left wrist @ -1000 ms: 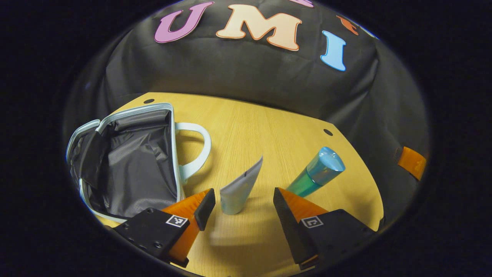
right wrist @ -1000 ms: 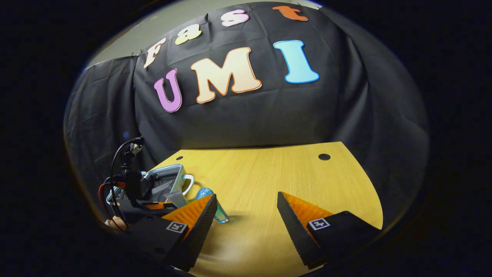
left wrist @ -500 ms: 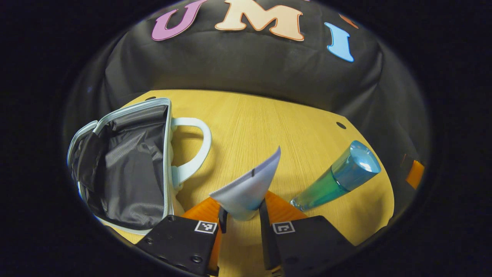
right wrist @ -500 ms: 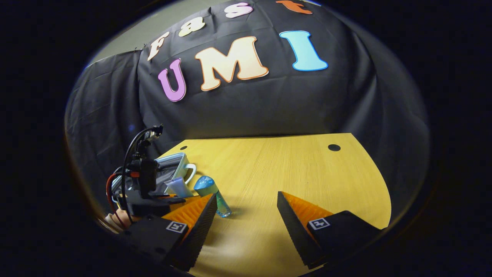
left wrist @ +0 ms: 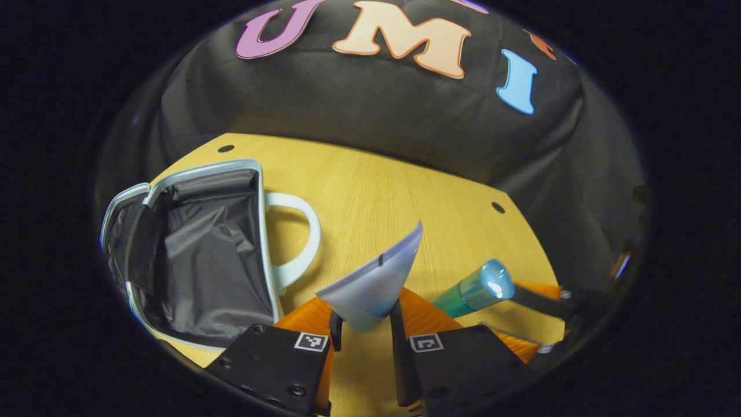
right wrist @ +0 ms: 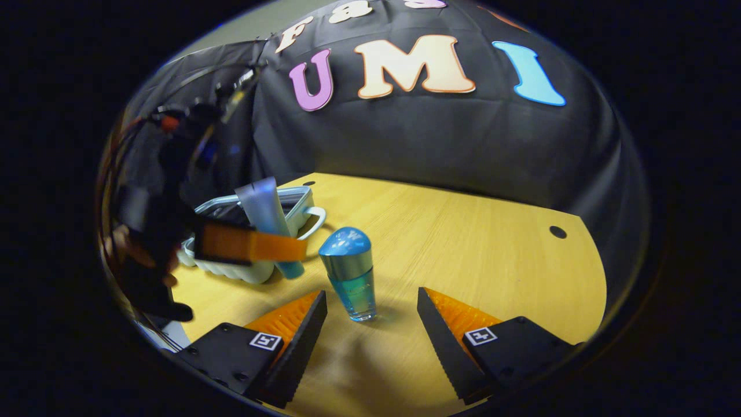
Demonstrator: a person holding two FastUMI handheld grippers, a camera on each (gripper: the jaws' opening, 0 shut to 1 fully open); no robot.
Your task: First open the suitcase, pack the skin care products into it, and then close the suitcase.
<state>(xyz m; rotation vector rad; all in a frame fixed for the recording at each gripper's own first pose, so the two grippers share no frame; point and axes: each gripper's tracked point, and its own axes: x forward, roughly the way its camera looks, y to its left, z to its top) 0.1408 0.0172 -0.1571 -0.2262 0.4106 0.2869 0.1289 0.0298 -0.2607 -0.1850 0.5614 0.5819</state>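
Note:
A pale blue tube (left wrist: 376, 281) stands crimp end up between my left gripper's (left wrist: 365, 324) fingers, which are shut on it above the table. In the right gripper view the same tube (right wrist: 263, 211) hangs in that gripper (right wrist: 255, 246), just right of the suitcase. The small white suitcase (left wrist: 202, 249) lies open at the left, its grey lining showing. A blue-green bottle (right wrist: 351, 275) with a blue cap stands upright on the table, ahead of my open right gripper (right wrist: 370, 321), in line with the gap between its fingers. The bottle (left wrist: 472, 292) appears at the right in the left gripper view.
The wooden table (right wrist: 463, 231) has round cable holes (right wrist: 557, 232) near its far edge and black cloth behind it. A hand (right wrist: 124, 255) holds the left gripper at the left. The right gripper's fingers (left wrist: 535, 301) reach in beside the bottle.
My left gripper shut on the tube and lifted it off the table. My right gripper moved in toward the bottle, which now stands near the gap between its fingers.

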